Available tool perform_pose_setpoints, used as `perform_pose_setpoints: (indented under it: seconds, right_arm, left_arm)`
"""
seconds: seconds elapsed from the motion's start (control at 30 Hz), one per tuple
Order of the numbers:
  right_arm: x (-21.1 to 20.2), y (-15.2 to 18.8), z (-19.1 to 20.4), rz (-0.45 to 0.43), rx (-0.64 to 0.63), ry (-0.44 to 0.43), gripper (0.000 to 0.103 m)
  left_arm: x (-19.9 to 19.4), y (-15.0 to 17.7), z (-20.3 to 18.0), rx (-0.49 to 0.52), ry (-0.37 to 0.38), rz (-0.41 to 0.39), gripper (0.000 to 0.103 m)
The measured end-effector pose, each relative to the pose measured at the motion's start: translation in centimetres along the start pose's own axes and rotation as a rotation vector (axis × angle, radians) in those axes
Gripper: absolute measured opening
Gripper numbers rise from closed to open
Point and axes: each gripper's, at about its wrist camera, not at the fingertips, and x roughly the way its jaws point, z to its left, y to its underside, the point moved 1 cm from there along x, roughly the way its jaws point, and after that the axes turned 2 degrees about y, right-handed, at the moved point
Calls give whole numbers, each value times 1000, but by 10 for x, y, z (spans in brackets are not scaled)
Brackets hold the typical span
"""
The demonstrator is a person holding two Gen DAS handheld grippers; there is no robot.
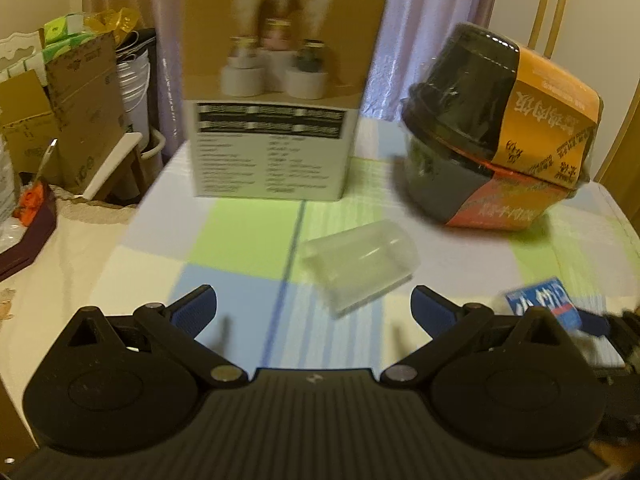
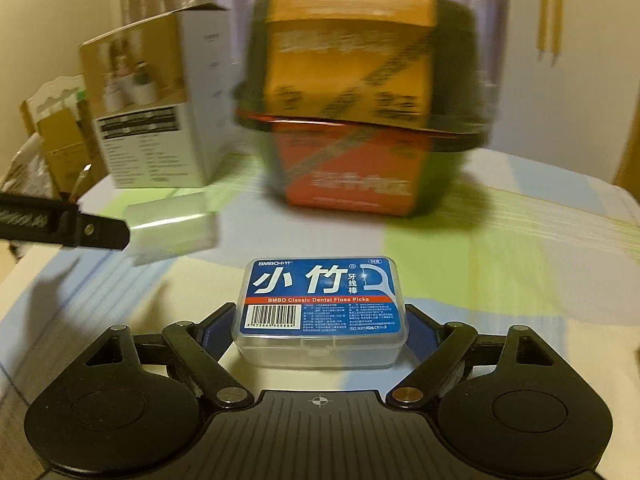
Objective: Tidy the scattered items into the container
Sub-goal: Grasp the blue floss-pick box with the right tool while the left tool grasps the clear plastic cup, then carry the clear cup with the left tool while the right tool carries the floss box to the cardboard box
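1. Pale curtains (image 1: 420,20) hang behind a table under a checked cloth (image 1: 240,240) of green, blue and cream; from the left wrist camera, the left gripper (image 1: 314,308) hovers over the cloth with its blue-padded jaws spread wide and nothing between them; a clear plastic box (image 1: 360,266) lies tilted on the cloth just ahead; an upright carton (image 1: 276,92) stands behind it, and two stacked black food bowls (image 1: 496,132) in orange sleeves lean to the right; cardboard boxes (image 1: 60,112) crowd the far left; a blue-labelled floss pick box (image 1: 542,304) shows at the right edge.

2. Same table from the right wrist camera; the right gripper (image 2: 320,332) has its jaws closed against both sides of the floss pick box (image 2: 322,310), which sits low over the cloth (image 2: 500,260); the stacked bowls (image 2: 360,108) loom blurred straight ahead, the carton (image 2: 160,100) to their left; the clear plastic box (image 2: 172,228) lies left of centre, with a finger of the left gripper (image 2: 64,224) reaching in beside it.
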Motion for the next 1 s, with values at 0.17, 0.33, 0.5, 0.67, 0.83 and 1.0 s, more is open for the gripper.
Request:
perform_pose_setpoints:
  seconds: [0.17, 0.33, 0.5, 0.67, 0.83, 1.0]
  right_arm:
    - [-9, 6, -21, 0, 21, 40, 88]
    - [-13, 11, -32, -4, 35, 58, 88]
    - [-13, 12, -36, -7, 46, 55, 88]
    - [-14, 13, -37, -9, 51, 56, 88]
    - [-25, 17, -36, -3, 59, 55, 88]
    - [-57, 29, -30, 9, 56, 45, 88]
  left_arm:
    - [24, -7, -28, -34, -56, -42, 102]
    - [45, -10, -44, -46, -121, -39, 96]
    - [61, -8, -48, -18, -166, -4, 83]
    - [50, -2, -43, 42, -134, -17, 68]
    - [12, 29, -39, 139, -72, -11, 68]
    - [-46, 69, -45, 225, -23, 9, 68]
